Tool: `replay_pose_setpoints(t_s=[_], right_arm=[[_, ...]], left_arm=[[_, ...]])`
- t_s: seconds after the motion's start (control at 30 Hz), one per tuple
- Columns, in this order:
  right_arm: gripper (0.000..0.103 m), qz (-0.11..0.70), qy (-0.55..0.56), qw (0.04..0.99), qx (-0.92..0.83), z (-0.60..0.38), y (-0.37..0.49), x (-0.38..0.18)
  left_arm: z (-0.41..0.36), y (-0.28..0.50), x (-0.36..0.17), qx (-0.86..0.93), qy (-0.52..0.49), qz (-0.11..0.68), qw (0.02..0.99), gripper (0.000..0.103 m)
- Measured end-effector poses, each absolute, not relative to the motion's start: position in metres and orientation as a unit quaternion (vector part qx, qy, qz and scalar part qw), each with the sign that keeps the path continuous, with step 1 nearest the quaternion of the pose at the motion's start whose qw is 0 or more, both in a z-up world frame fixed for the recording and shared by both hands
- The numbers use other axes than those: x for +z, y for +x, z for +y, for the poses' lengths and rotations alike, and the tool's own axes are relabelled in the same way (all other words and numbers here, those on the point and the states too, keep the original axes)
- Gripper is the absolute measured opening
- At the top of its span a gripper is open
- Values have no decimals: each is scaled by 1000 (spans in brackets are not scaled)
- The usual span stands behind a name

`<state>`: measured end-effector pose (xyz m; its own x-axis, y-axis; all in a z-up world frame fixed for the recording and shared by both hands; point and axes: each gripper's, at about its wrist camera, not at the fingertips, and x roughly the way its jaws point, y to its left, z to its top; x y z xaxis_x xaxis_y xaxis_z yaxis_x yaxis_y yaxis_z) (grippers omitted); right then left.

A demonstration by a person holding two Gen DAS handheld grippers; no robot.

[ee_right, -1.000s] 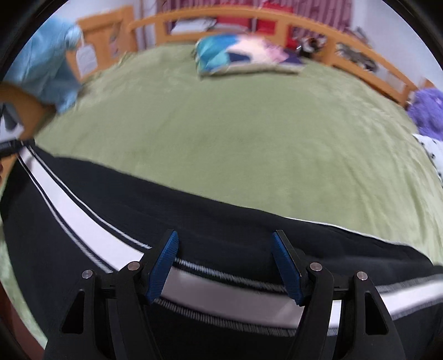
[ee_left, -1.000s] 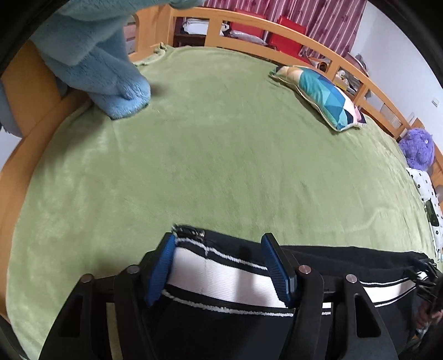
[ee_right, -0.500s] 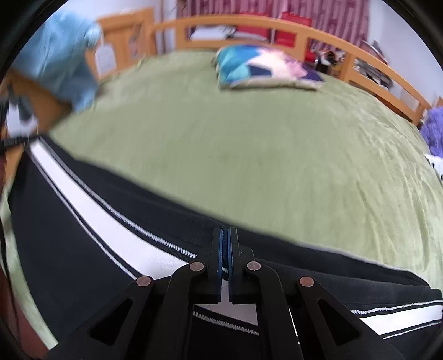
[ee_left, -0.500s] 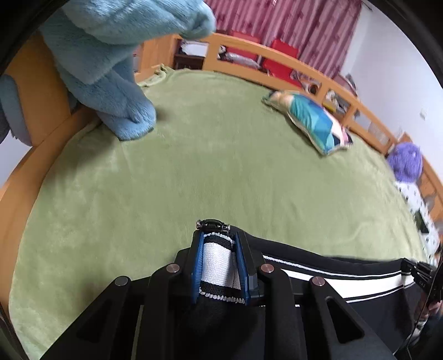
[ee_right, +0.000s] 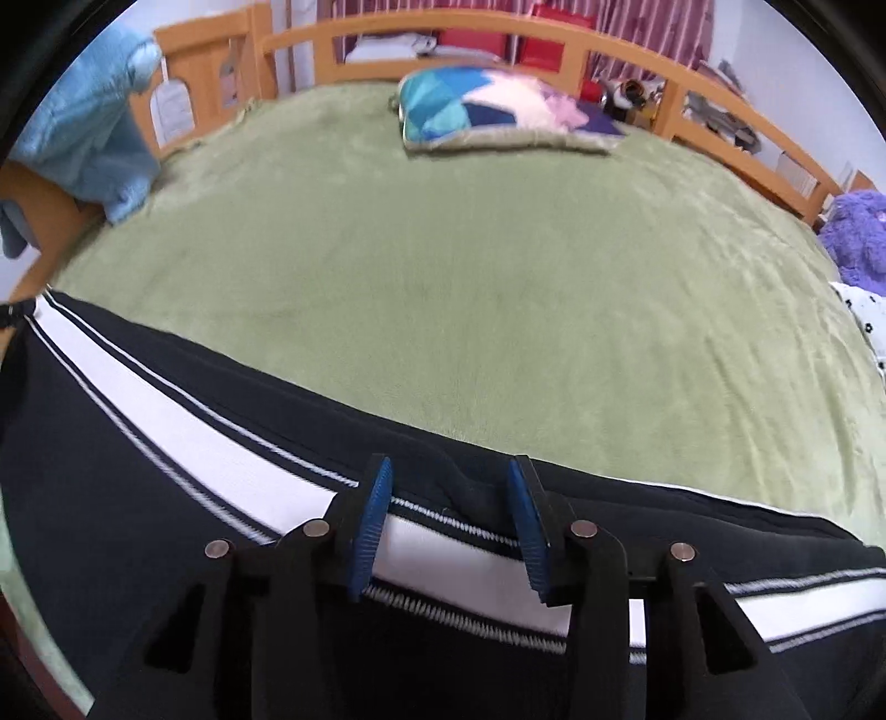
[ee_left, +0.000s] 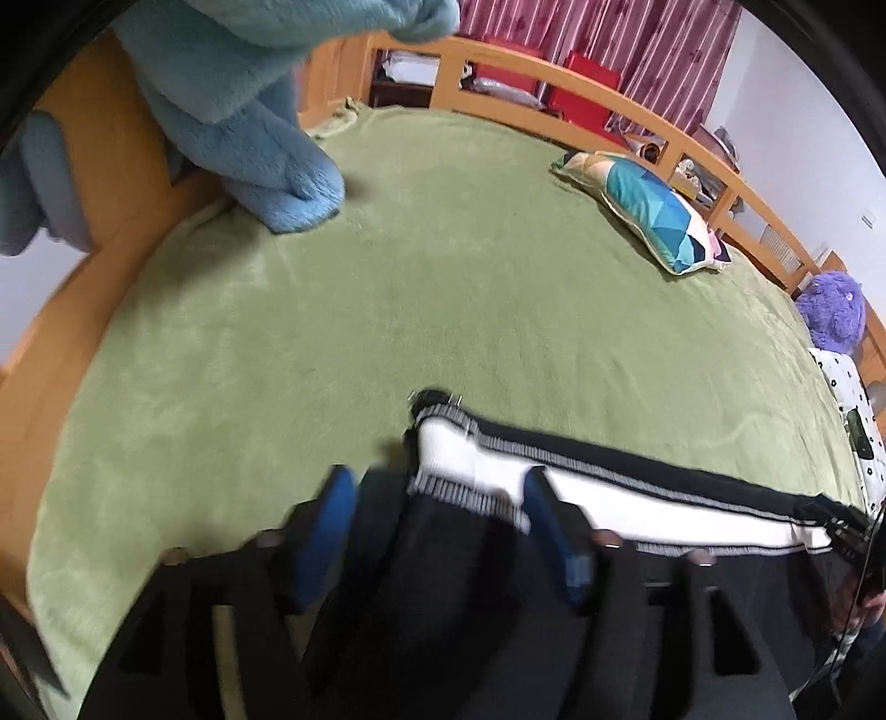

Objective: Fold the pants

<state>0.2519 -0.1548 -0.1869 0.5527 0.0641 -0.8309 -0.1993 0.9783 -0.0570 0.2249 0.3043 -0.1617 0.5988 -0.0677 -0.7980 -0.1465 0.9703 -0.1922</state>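
Wooden bed frame point(ee_left: 587, 97) w/ green blanket point(ee_left: 443, 310), striped maroon curtains point(ee_left: 603, 33) behind, white wall point(ee_left: 808, 127) rt

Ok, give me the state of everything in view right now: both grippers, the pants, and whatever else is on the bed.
left gripper: open, pants end between its fingers
right gripper: open over the white stripe
pants: stretched flat along the near bed edge
pillow: lying flat, far side
blue plush blanket: draped over the bed frame

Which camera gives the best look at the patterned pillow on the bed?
The left wrist view: the pillow is sharp, its blue triangles clear. In the right wrist view it is blurred, though more face-on.
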Motion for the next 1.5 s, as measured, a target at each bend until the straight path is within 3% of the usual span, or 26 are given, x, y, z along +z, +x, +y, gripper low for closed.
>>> replay_pose_setpoints(t_s=[0.13, 0.37, 0.47, 0.87, 0.93, 0.97, 1.07, 1.13, 1.2, 1.3, 1.37, 1.43, 1.5], right_arm=[[51, 455, -51, 886, 70, -163, 230, -167], [51, 454, -19, 889, 60, -185, 176, -159], [51, 460, -14, 886, 52, -193, 164, -163], [51, 468, 56, 882, 13, -220, 110, -172], [51, 474, 76, 877, 9, -223, 108, -180], [51, 478, 83, 874, 6, -224, 108, -183], [51, 480, 105, 871, 4, -226, 107, -185], [51, 472, 105, 876, 2, -225, 107, -180], [51, 467, 106, 878, 0, -225, 110, -177], [51, 470, 108, 876, 8, -221, 115, -179], [51, 473, 102, 875, 11, -217, 117, -180], [51, 473, 93, 876, 16, -214, 117, -180], [51, 471, 82, 878, 17, -211, 117, -179]], left_arm=[[311, 186, -161, 27, -127, 454, 881, 68], [329, 116, -206, 53, -211, 481, 849, 68], [326, 100, -220, 44, -237, 458, 856, 68], [333, 127, -242, 46, -312, 406, 857, 66], [336, 129, -241, 34, -327, 399, 856, 27], [338, 127, -239, 24, -336, 393, 855, 14], [334, 97, -202, -24, -344, 310, 886, 12], [320, 87, -183, -31, -288, 297, 910, 13], [315, 91, -191, 9, -266, 336, 903, 21], [334, 103, -237, 49, -326, 439, 836, 28], [347, 98, -245, 30, -369, 427, 825, 28], [350, 94, -236, 42, -357, 424, 831, 42], [350, 94, -214, 51, -321, 403, 856, 68]])
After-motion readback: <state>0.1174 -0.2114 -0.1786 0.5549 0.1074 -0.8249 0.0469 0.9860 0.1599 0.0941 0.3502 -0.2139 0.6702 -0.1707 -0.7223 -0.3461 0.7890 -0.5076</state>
